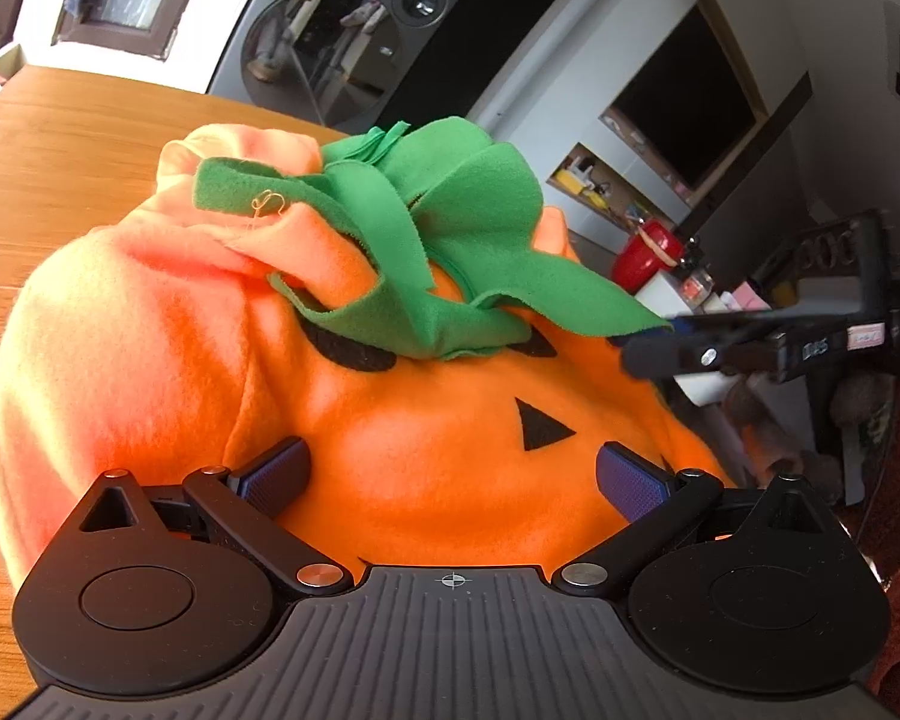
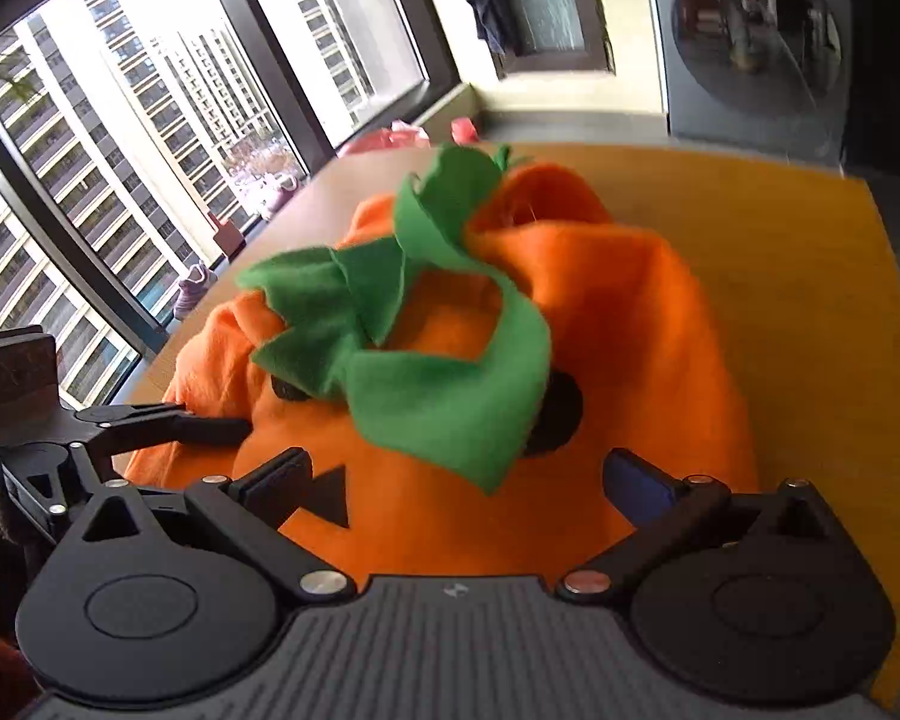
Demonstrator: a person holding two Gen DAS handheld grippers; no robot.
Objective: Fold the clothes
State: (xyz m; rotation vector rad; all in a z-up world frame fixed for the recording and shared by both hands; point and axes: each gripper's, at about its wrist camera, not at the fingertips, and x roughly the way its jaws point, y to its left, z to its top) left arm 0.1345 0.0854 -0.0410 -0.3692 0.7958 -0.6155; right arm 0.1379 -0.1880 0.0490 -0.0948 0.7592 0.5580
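Observation:
An orange fleece pumpkin costume with a green leaf collar and black face patches lies bunched on the wooden table. My left gripper is open, its blue pads either side of the orange fabric at the near edge. My right gripper is open too, fingers spread over the costume below the green collar. In the left wrist view the right gripper reaches in from the right at the collar's tip. In the right wrist view the left gripper touches the costume's left edge.
A washing machine stands behind the table, also in the right wrist view. Large windows run along the table's far side. Shelves with a red item and clutter lie to the right. Table edge is at right.

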